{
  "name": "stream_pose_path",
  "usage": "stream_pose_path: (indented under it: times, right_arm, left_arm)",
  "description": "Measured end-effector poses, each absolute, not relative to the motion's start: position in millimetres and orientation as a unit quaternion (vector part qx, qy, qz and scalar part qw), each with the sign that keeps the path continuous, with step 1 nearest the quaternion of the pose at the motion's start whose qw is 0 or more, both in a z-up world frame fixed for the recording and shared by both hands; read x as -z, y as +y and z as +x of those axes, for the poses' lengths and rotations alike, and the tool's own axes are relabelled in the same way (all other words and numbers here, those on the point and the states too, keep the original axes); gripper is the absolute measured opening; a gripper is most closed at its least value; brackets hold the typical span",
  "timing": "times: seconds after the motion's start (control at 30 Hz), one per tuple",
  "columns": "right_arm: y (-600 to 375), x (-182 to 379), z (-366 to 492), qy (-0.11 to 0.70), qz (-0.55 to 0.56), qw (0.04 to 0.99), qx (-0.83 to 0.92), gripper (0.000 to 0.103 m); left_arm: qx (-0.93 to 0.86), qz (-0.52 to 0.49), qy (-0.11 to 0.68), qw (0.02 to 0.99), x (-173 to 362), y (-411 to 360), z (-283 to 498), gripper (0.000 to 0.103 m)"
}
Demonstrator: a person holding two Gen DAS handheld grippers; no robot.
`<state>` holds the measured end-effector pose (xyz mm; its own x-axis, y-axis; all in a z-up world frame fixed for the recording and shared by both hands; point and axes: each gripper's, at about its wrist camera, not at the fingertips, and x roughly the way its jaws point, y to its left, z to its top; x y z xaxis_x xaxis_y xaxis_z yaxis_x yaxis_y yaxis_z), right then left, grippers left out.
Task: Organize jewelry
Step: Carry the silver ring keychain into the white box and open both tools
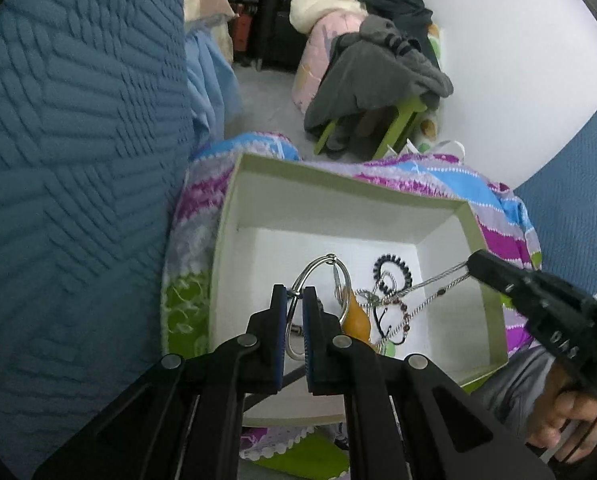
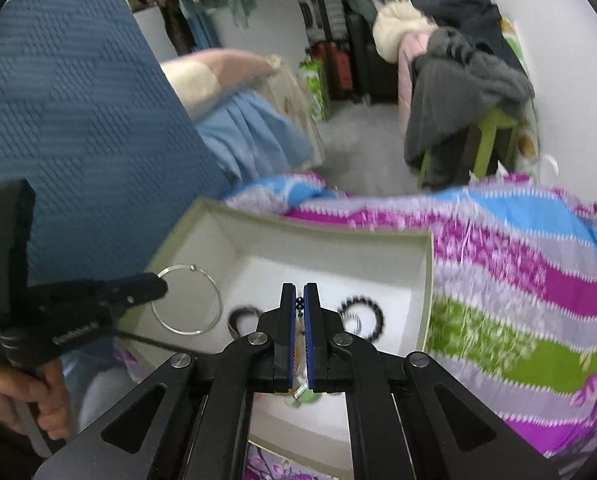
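Over a white cardboard box (image 1: 450, 216) on a striped cloth (image 2: 518, 280), the left gripper (image 1: 294, 300) pinches the rim of a silver hoop bangle (image 1: 318, 268), while the right gripper (image 2: 299, 300) is pressed together on a twisted silver chain (image 1: 438, 280) running left and down into tangled jewelry. The black bead bracelet (image 1: 392, 266) lies on the box floor, ahead of both claws. Only the left wrist view shows the chain's taut line; the right wrist view shows the whole hoop hanging clear.
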<state>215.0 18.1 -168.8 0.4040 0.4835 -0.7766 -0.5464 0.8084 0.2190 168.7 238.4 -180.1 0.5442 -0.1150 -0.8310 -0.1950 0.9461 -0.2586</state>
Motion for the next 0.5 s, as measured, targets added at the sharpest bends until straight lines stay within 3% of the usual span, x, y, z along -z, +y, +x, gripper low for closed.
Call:
stream_pose_path:
  times: [0.3, 0.37, 0.47, 0.5]
  right_arm:
    - [7, 187, 212, 0.484, -0.017, 0.817, -0.311, 0.008]
    - [4, 181, 213, 0.482, -0.011, 0.819, -0.311, 0.027]
    - [-2, 161, 212, 0.471, -0.001, 0.825, -0.311, 0.043]
    - [-5, 154, 211, 0.466, 0.000, 0.829, -0.309, 0.045]
  left_arm:
    - [-0.003, -0.146, 0.474, 0.869, 184, 217, 168, 0.009]
    - [-0.008, -0.138, 0.482, 0.865, 178, 214, 170, 0.009]
    - [-0.014, -0.133, 0.481, 0.866, 165, 213, 170, 0.015]
    - [-0.021, -0.128, 0.480, 0.868, 159, 212, 169, 0.026]
